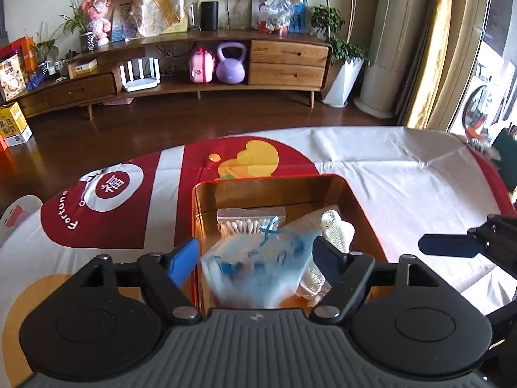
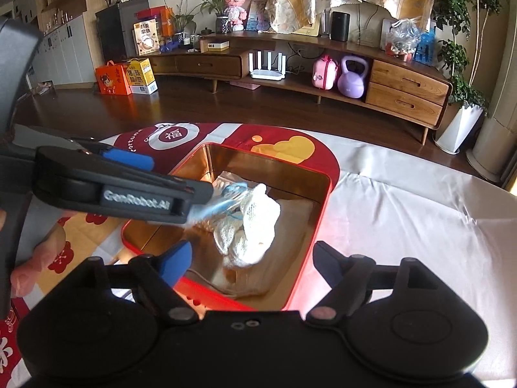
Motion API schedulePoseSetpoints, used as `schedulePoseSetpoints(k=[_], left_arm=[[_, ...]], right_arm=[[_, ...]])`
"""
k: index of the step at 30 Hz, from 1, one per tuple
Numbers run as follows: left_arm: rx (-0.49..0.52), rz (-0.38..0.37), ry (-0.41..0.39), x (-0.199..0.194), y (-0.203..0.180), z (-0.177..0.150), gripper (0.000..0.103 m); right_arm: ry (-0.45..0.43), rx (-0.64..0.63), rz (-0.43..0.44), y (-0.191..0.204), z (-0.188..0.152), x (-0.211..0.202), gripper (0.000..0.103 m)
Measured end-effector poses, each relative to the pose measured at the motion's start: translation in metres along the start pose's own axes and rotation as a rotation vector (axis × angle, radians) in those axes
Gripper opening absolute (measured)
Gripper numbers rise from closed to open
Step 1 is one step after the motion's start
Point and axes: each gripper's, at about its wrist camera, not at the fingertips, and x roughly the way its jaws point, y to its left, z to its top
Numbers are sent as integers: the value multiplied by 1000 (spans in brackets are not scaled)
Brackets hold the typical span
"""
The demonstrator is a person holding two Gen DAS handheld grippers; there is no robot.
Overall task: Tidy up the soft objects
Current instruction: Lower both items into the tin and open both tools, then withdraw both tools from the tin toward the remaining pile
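Note:
A red tin [image 1: 265, 177] with a gold inside stands open on the table. In it lie a bag of cotton swabs [image 1: 245, 223], a blue-printed plastic packet [image 1: 258, 265] and a white knitted cloth [image 1: 336, 226]. My left gripper [image 1: 255, 255] hovers over the tin's near end with its jaws wide. The blurred packet sits between them, with no pad pressing on it. My right gripper [image 2: 252, 258] hangs open above the white knitted cloth [image 2: 252, 226], which rests in the tin [image 2: 268, 158]. In the right wrist view, one blue finger [image 2: 129, 159] of the left gripper reaches in from the left.
The tin stands on a red patterned cloth [image 1: 106, 226]; a white cloth [image 1: 404, 187] covers the table to its right. Past the table edge is dark wooden floor [image 1: 161, 123], then a long low wooden cabinet [image 1: 287, 64] along the wall.

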Motion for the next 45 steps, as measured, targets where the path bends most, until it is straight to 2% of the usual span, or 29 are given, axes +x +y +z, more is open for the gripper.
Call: schedulePoseSetpoints(k=[10, 22, 26, 30, 36, 45], left_arm=[[-10, -14, -17, -40, -1, -11, 79], [6, -21, -64, -104, -14, -33, 79], [13, -28, -82, -125, -19, -43, 79], [6, -36, -106, -143, -22, -54, 87], [18, -41, -131, -164, -27, -75, 87], [24, -48, -127, -176, -33, -115, 87]], right_arm=[[-42, 39, 43, -6, -12, -46, 87], [-101, 54, 85, 7, -30, -100, 96], [-116, 58, 81, 11, -40, -116, 102], [-126, 66, 81, 13, -52, -129, 103], [-159, 86, 51, 12, -72, -143, 103], [-168, 105, 36, 11, -98, -151, 103]])
